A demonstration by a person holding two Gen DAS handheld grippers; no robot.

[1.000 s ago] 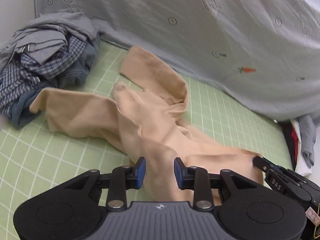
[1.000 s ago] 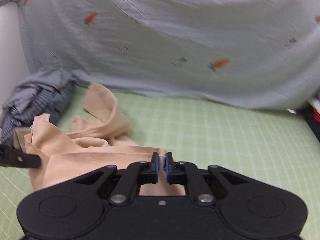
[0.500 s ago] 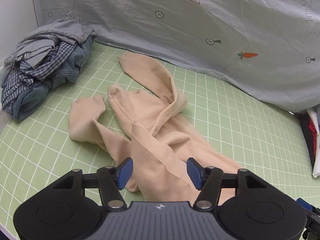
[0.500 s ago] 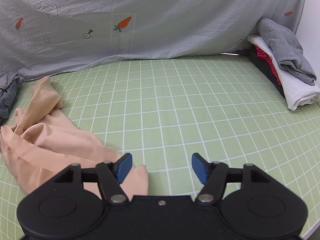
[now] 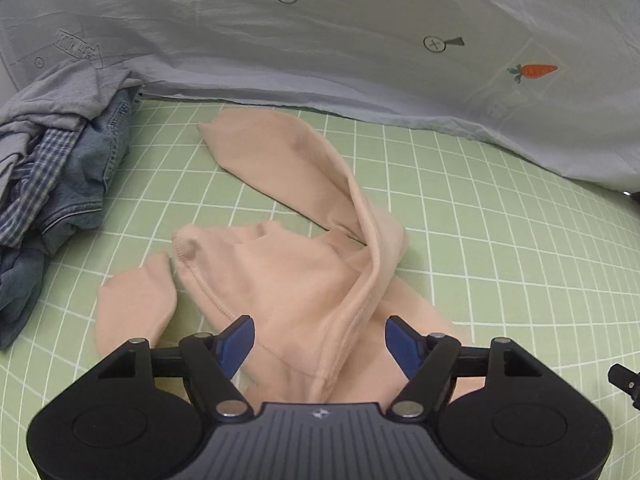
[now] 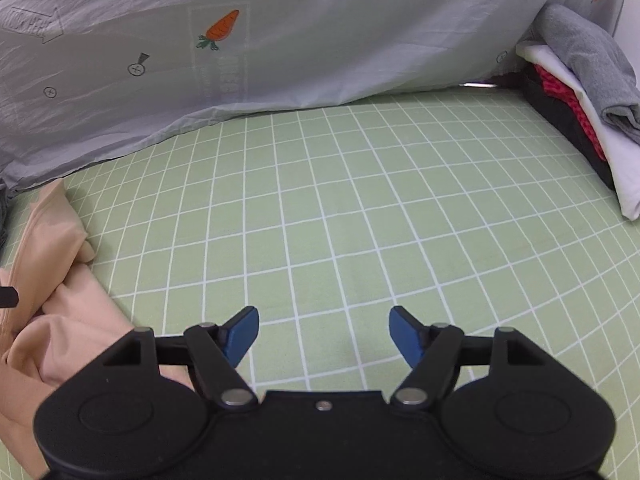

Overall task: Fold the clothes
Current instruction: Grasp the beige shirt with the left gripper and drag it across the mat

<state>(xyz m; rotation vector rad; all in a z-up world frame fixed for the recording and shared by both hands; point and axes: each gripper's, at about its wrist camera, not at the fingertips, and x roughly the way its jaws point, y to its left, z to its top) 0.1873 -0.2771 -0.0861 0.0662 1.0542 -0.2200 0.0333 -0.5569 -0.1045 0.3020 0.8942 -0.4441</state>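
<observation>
A crumpled peach garment (image 5: 296, 264) lies on the green grid mat (image 5: 500, 248). My left gripper (image 5: 319, 340) is open and empty, just above the garment's near part, with cloth showing between its blue pads. In the right wrist view the same garment (image 6: 52, 288) lies at the left edge. My right gripper (image 6: 324, 334) is open and empty over bare mat (image 6: 360, 208), to the right of the garment. Its tip shows at the right edge of the left wrist view (image 5: 624, 380).
A heap of unfolded clothes, grey, checked and denim (image 5: 52, 176), lies at the left. A stack of folded clothes (image 6: 580, 92) sits at the far right. A grey printed sheet (image 5: 360, 40) hangs along the back of the mat.
Both grippers have opened and let go of the peach garment, which now lies loose on the mat. The right gripper has swung right, over bare mat. The left has moved closer to the garment.
</observation>
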